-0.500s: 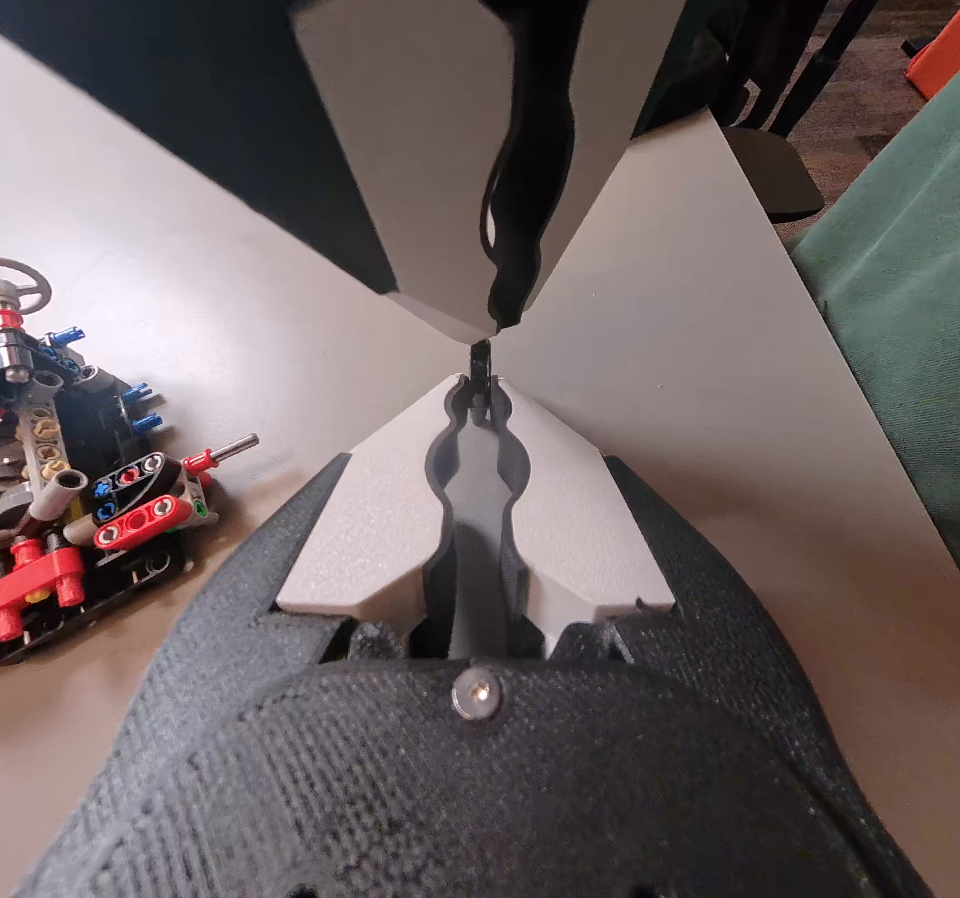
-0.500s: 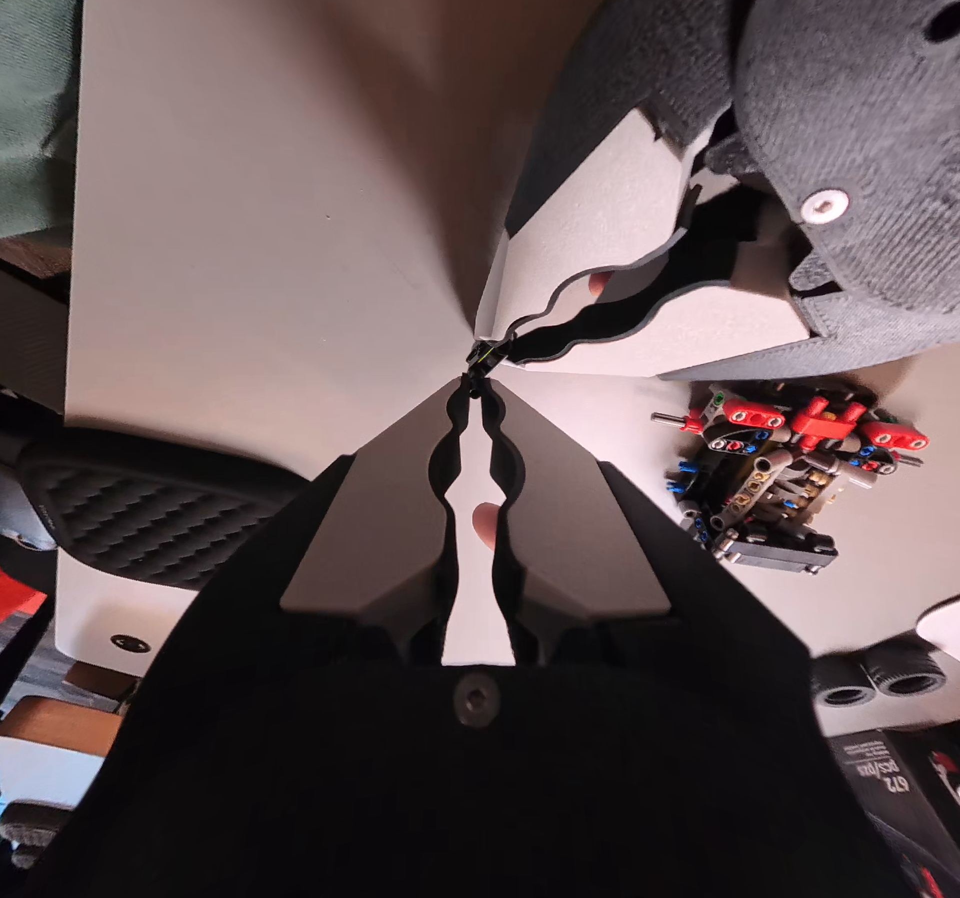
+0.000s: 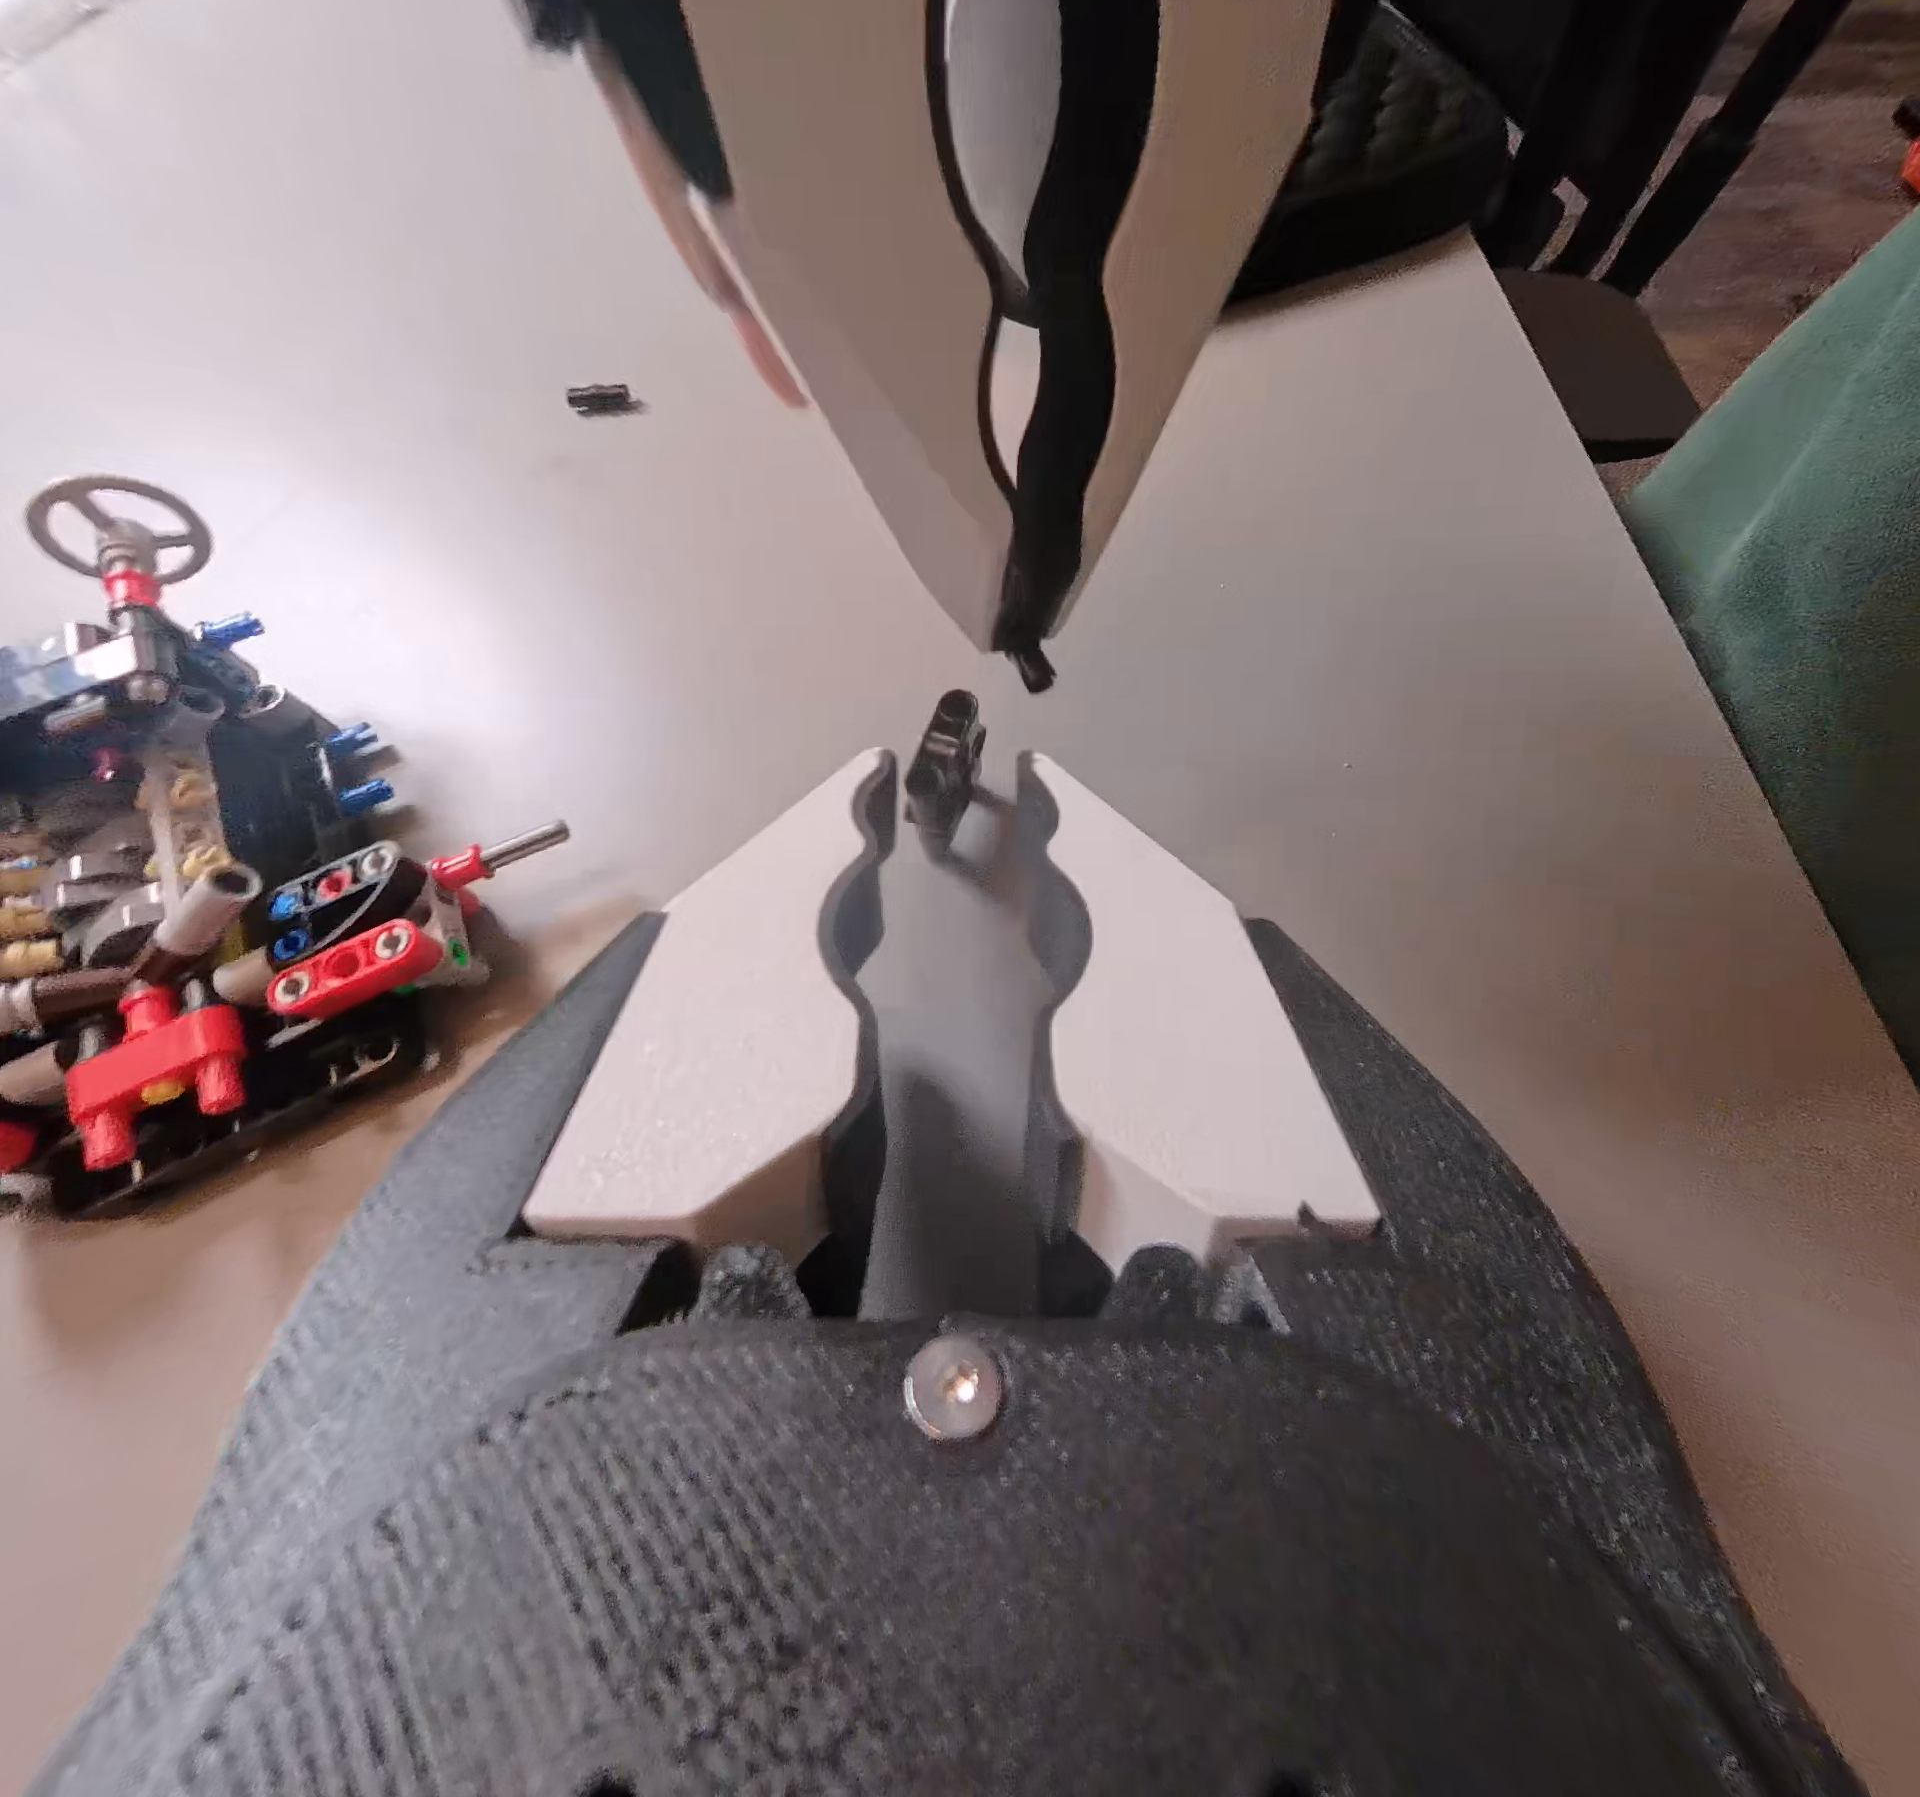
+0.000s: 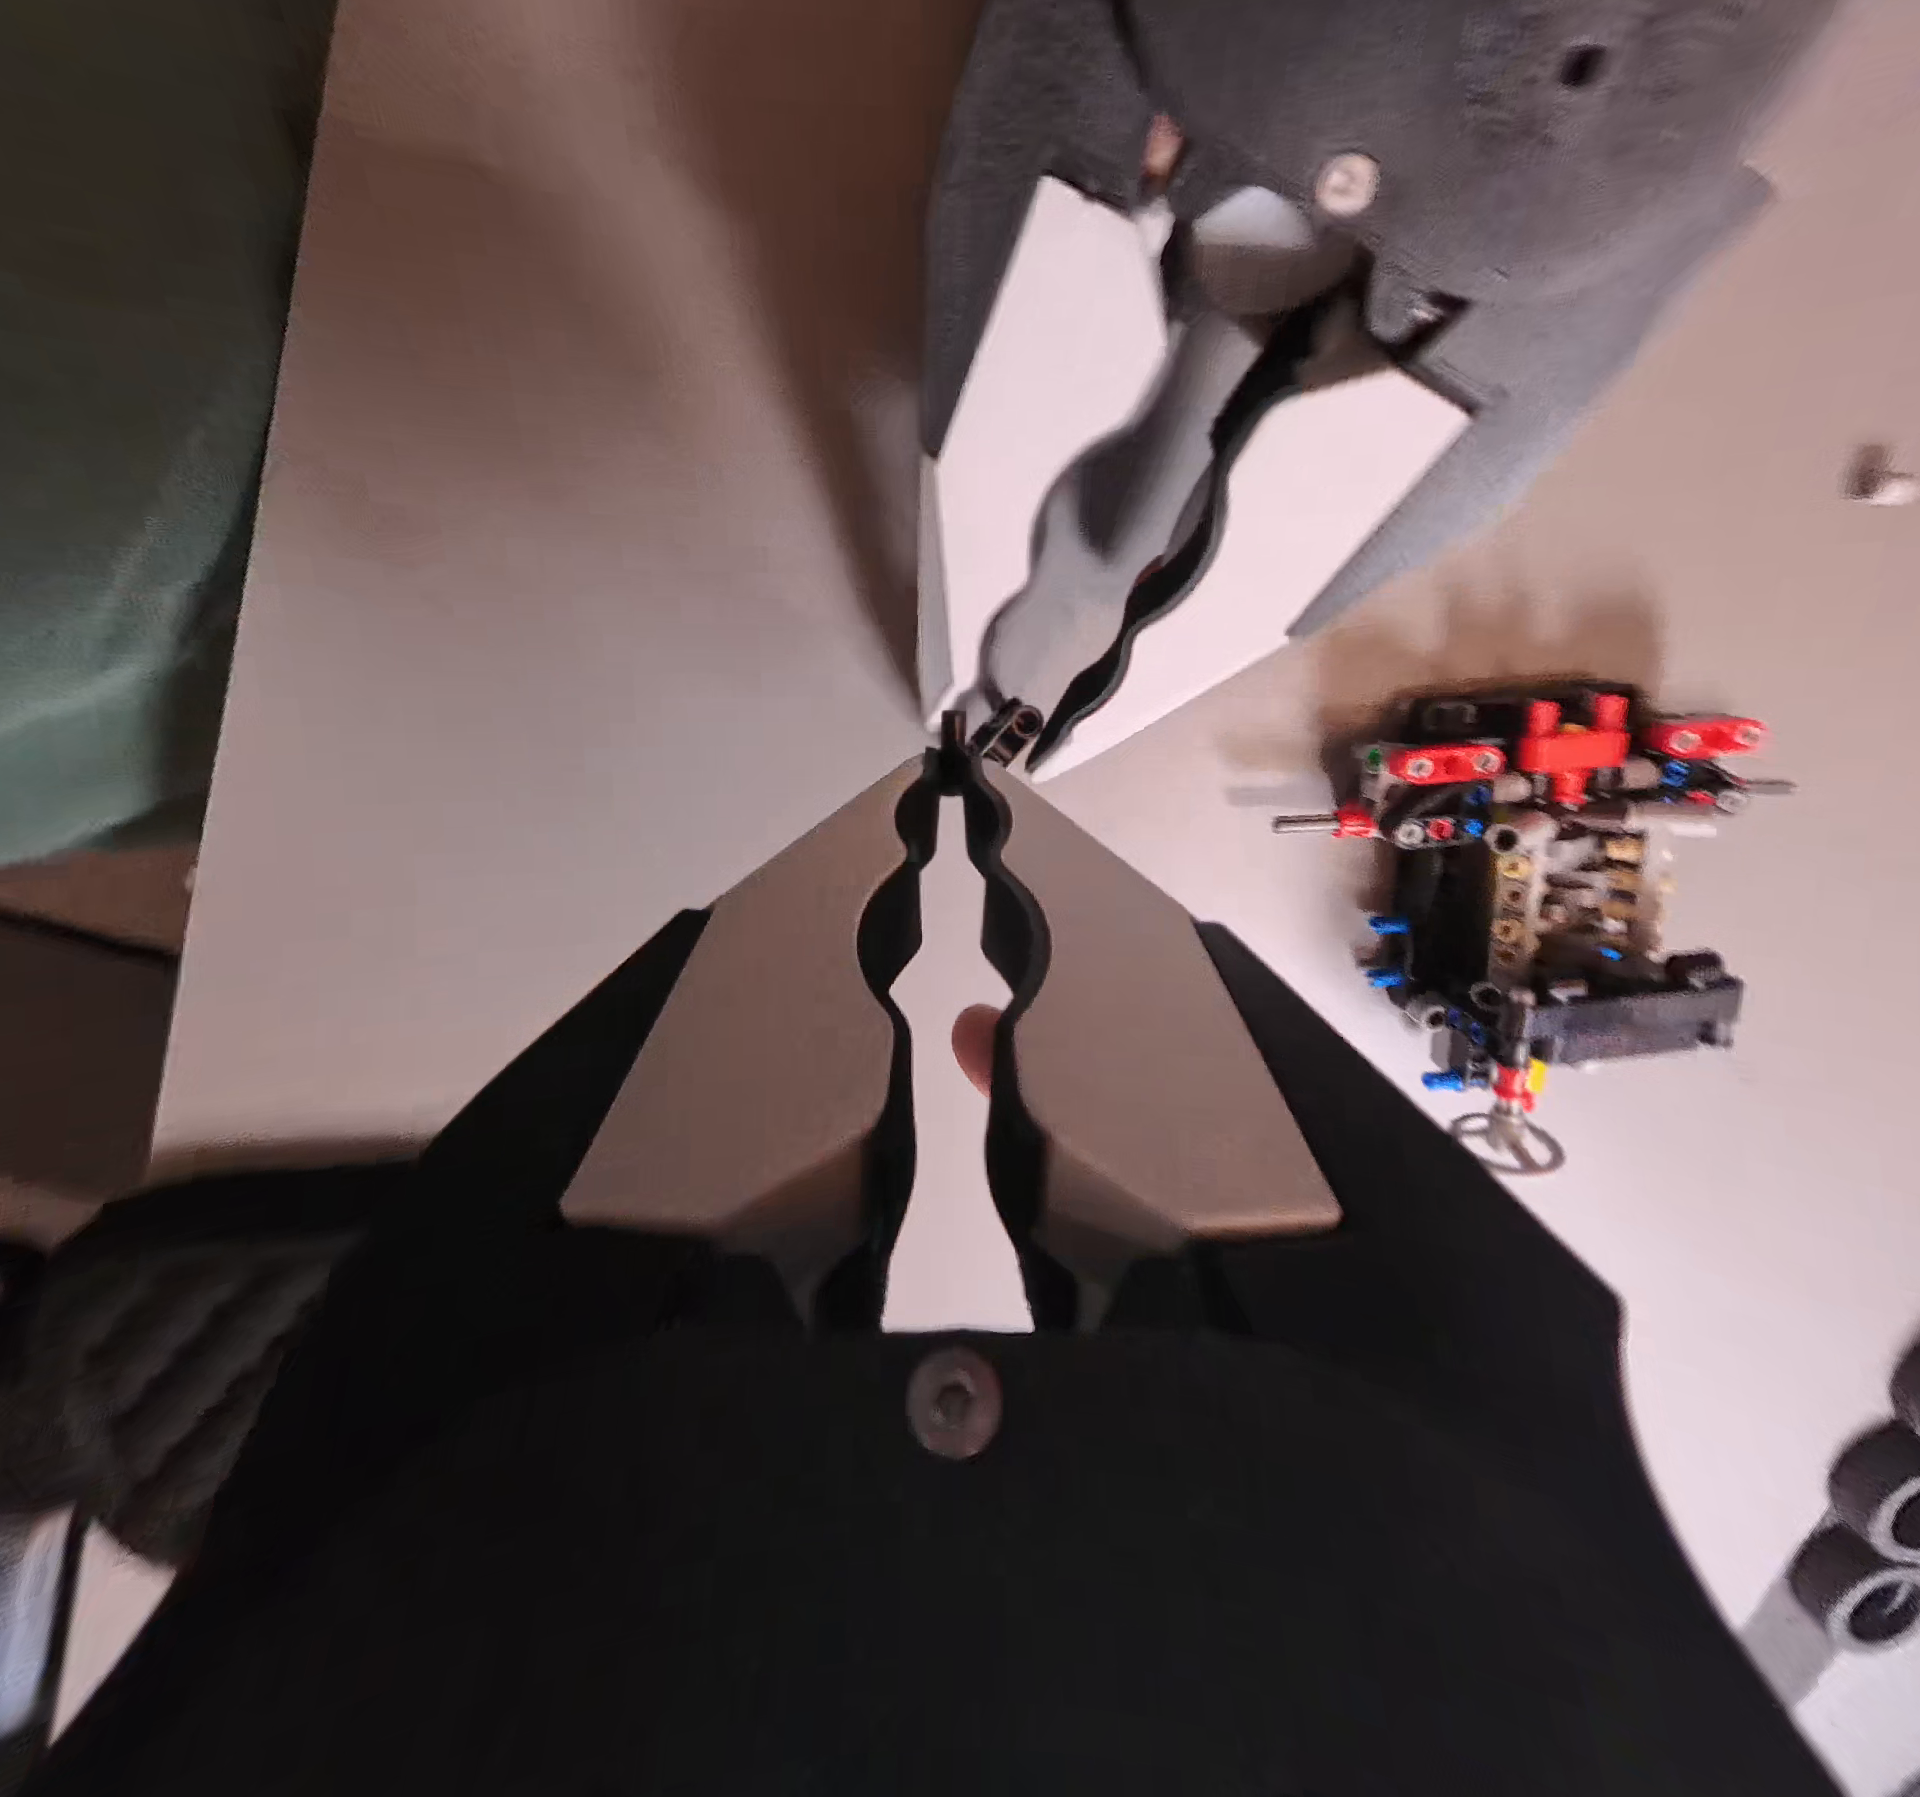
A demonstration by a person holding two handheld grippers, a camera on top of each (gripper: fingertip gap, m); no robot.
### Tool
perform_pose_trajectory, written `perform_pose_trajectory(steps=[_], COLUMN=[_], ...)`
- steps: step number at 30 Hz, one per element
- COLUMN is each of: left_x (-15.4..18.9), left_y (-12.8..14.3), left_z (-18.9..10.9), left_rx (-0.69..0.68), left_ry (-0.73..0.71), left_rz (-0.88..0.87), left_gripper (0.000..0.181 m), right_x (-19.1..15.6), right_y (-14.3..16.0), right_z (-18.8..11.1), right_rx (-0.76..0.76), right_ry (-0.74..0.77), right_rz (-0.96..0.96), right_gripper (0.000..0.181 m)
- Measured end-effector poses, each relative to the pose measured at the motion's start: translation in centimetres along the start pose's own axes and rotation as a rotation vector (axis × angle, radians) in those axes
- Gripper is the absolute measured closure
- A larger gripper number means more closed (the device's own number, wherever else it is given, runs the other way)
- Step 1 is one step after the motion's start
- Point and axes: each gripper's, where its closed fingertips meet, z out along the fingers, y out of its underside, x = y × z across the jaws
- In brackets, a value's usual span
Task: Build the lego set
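Gaping apart, the fingers of the left gripper (image 3: 956,771) leave a small black connector piece (image 3: 943,779) loose in the gap between their tips, touching neither as far as the left wrist view shows; whether it rests on the worktop (image 3: 1403,708) or hangs in the air cannot be told. Just beyond those tips, the right gripper (image 3: 1023,651) comes in from the far side, its fingers pinched together on a tiny black pin (image 3: 1034,672) that pokes out past them. The right wrist view shows the same pinch: the right gripper (image 4: 951,760) fingertips clamp the pin (image 4: 953,745), with the connector (image 4: 1008,727) just beside it and the left gripper (image 4: 987,708) opposite. Off to the left of the left fingers, well apart, lies the partly built lego model (image 3: 197,916), red, black and blue, with a grey steering wheel (image 3: 117,526). Farther out sits one stray black piece (image 3: 601,397).
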Motion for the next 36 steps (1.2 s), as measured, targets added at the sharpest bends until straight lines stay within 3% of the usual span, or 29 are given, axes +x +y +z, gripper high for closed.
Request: perform_pose_trajectory(steps=[8,12,20,25,29,32,36], left_x=[1.3,1.3,1.5,1.9,2.0,1.9,2.0], left_y=[-3.7,-4.6,-5.2,-6.8,-7.9,-8.2,-8.7], left_z=[-3.0,-2.9,-3.2,-4.7,-5.8,-6.2,-6.4], left_rx=[0.257,0.312,0.379,0.506,0.593,0.624,0.655], left_ry=[0.158,0.212,0.289,0.307,0.272,0.248,0.232], left_rz=[-0.283,-0.396,-0.480,-0.388,-0.313,-0.288,-0.263], left_gripper=[0.160,0.172,0.177,0.179,0.179,0.179,0.179], right_x=[0.8,0.6,0.3,0.1,0.1,0.2,0.2], right_y=[-0.7,-1.0,-1.1,-2.6,-3.2,-3.4,-3.9], right_z=[-1.5,-1.9,-2.7,-5.0,-6.1,-6.8,-7.0], right_rx=[0.301,0.328,0.347,0.718,1.018,1.146,1.184], right_ry=[0.305,0.402,0.549,0.468,0.329,0.311,0.328], right_rz=[0.087,0.057,-0.010,0.207,0.441,0.516,0.530], right_gripper=[0.178,0.178,0.178,0.178,0.163,0.166,0.170])
